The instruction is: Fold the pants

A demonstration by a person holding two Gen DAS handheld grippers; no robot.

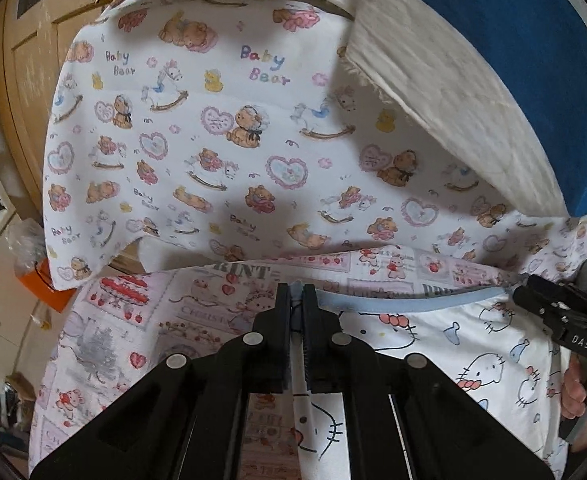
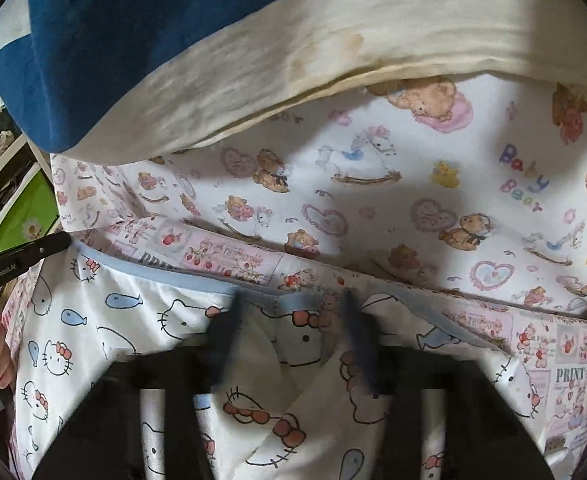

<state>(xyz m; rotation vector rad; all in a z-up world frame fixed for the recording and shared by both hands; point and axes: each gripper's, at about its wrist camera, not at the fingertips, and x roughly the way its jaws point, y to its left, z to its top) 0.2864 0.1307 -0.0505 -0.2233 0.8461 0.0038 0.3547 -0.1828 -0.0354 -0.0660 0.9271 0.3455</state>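
In the left wrist view, a wooden door stands at the far left. Next comes a white sheet printed with teddy bears, rocking horses and the words "Baby Bear". Below it lies a pink patchwork cloth with "PRINT" readable. At bottom centre the left gripper has its jaws nearly together, pinching the pale blue edge of the pants, white fabric with cat faces, red bows and blue fish. The pants lie on the pink cloth. At far right the right gripper bears the letters "DAS". A blue and cream cushion fills the upper right.

In the right wrist view, the left gripper's arm at far left reads "GenRobot.AI". The right gripper is blurred, its jaws wide apart over the pants' blue edge.
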